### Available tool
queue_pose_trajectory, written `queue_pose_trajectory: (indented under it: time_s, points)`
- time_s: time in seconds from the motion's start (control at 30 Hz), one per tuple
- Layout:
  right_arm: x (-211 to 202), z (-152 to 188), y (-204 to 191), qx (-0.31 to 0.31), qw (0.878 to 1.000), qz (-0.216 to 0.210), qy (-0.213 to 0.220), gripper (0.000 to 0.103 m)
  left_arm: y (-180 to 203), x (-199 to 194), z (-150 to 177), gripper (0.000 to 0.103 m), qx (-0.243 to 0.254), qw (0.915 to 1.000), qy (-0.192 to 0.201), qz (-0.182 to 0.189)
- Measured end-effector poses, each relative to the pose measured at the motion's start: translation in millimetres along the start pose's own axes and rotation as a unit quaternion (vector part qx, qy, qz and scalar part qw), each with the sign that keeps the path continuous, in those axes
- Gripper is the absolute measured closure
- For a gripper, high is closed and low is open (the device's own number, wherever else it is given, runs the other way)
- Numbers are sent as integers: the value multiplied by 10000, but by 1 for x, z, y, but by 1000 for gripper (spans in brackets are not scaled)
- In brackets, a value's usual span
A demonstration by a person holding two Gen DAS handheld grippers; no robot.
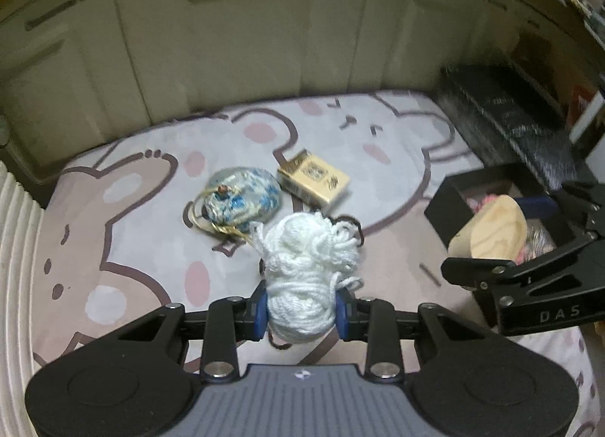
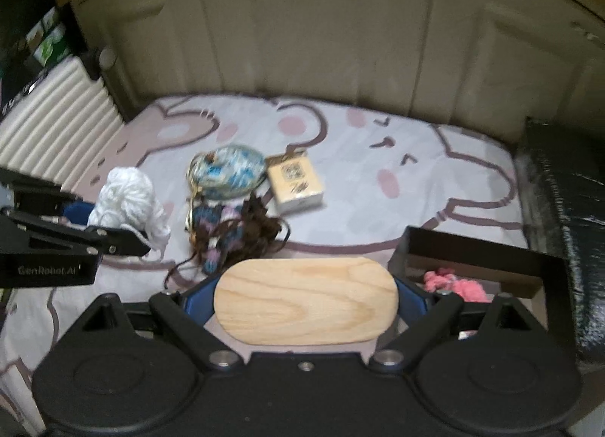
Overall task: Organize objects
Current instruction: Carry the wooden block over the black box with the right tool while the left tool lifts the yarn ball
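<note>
On a bedsheet (image 1: 124,233) printed with cartoon bears, we see a small heap of craft supplies. At far left in the right wrist view, a white yarn ball (image 2: 126,191), loosely wound with loops spilling from its top, sits pinched in our left gripper (image 1: 301,310), whose blue pads (image 1: 260,311) press into the skein from both sides, raised over the sheet. Next comes a blue-and-cream speckled pouch (image 1: 242,197) with a gold cord and a small bead, lying on the sheet just beside a tan box (image 1: 313,177) bearing a QR-style mark. In front of these, the right wrist view shows a tangle of brown, blue and pink yarn (image 2: 230,236), its lower edge cut off by a pale wooden lid (image 2: 306,301). That oval, grain-patterned piece is clamped at its two ends by our right gripper (image 2: 306,302), the jaws spread wide to span it. To the right a black open box (image 2: 480,251) rests on the sheet, holding pink yarn (image 2: 452,284); the rest of its contents are hidden by the gripper arms. Motion blur softens the cream cabinet doors (image 1: 234,40) behind, and a dark textured object (image 2: 567,217) at far right is too indistinct for us to identify
</note>
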State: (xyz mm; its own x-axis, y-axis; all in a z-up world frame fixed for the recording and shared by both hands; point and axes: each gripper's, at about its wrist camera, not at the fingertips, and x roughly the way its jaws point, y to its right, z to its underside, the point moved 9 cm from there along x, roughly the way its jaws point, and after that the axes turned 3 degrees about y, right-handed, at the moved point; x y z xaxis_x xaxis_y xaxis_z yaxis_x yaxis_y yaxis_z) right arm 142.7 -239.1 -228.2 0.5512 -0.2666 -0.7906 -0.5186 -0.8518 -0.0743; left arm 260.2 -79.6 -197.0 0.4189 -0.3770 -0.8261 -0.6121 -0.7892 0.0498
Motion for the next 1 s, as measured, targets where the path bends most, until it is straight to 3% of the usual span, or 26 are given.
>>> queue_pose_trajectory:
  time_s: [0.57, 1.0]
  points:
    - [-43, -17, 34, 562, 9939, 700, 638, 9, 6, -32, -21, 68, -690, 9960, 525, -236]
    - [-59, -11, 65, 829, 9890, 974, 749, 9, 31, -28, -31, 68, -726, 9956, 562, -165]
